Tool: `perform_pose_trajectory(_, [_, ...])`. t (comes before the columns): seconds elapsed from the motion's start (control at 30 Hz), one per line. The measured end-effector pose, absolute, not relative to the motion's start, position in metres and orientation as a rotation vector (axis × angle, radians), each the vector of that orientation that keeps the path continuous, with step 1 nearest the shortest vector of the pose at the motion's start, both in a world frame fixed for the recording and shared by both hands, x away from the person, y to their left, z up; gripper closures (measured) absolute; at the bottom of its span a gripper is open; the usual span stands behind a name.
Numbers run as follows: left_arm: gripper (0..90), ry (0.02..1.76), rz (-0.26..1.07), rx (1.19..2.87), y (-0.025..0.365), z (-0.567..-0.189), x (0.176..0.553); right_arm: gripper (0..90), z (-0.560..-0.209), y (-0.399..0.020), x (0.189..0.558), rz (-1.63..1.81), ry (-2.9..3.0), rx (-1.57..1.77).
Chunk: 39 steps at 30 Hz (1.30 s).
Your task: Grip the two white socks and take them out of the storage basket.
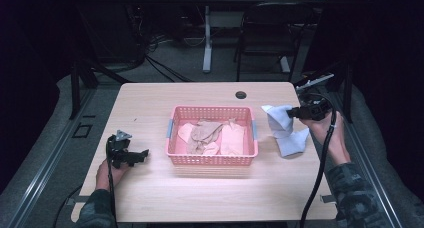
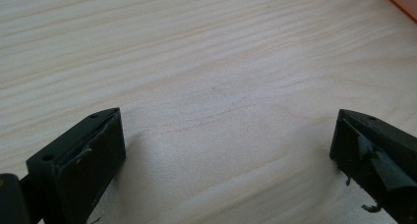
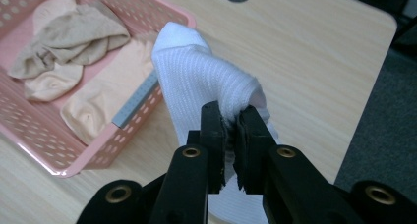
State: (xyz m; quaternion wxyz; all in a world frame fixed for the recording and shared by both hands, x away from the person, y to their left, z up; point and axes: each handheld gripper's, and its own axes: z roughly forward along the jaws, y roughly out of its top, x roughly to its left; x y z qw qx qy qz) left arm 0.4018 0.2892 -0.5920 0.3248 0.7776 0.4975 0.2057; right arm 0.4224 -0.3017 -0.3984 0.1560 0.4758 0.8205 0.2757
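At the right of the high view, the right gripper [image 1: 292, 111] has its fingers clamped on a white sock [image 1: 286, 130], whose lower end rests on the tabletop [image 1: 210, 193] just beside the pink basket [image 1: 212, 160] of beige socks [image 1: 212, 135]. At lower left, the left gripper [image 1: 142, 154] lies with its fingers wide apart.

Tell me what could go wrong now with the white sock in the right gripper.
1. The right gripper pinches only a small fold of the sock, so it may slip out.
2. In the high view the sock's lower end lies on the table right of the basket; it could drag or catch on the rim if carried across.
3. The left gripper rests open on the table, away from the basket, so it cannot steady it if the basket is bumped.
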Motion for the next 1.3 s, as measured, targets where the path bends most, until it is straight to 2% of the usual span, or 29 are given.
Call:
perform_pose_trajectory(0.47, [0.1, 1.304, 0.540, 2.039, 0.289, -0.592, 0.402, 82.7, -0.475, -0.308, 0.448, 0.707, 2.446, 1.540])
perform_pose_trajectory(0.93, [0.1, 1.304, 0.540, 2.039, 0.289, -0.592, 0.402, 80.2, -0.493, -0.292, 0.462, 0.623, 2.475, 1.590])
perform_pose_trajectory(1.0, [0.1, 1.304, 0.540, 2.040, 0.289, -0.592, 0.402, 77.3, -0.493, -0.290, 0.463, 0.627, 2.477, 1.594])
perform_pose_trajectory(1.1, [0.1, 1.304, 0.540, 2.039, 0.289, -0.592, 0.402, 65.8, -0.488, -0.291, 0.460, 0.636, 2.463, 1.581])
perform_pose_trajectory(1.13, [0.1, 1.304, 0.540, 2.039, 0.289, -0.592, 0.402, 65.8, -0.488, -0.291, 0.460, 0.636, 2.463, 1.581])
perform_pose_trajectory(1.17, [0.1, 1.303, 0.540, 2.040, 0.289, -0.592, 0.402, 61.7, -0.486, -0.292, 0.458, 0.638, 2.459, 1.577])
perform_pose_trajectory(1.2, [0.1, 1.304, 0.540, 2.039, 0.289, -0.592, 0.402, 52.2, -0.483, -0.294, 0.454, 0.671, 2.444, 1.575])
perform_pose_trajectory(1.27, [0.1, 1.304, 0.540, 2.039, 0.289, -0.592, 0.402, 49.2, -0.481, -0.295, 0.452, 0.668, 2.440, 1.570])
perform_pose_trajectory(1.3, [0.1, 1.304, 0.540, 2.040, 0.289, -0.592, 0.402, 41.9, -0.476, -0.298, 0.446, 0.702, 2.433, 1.559])
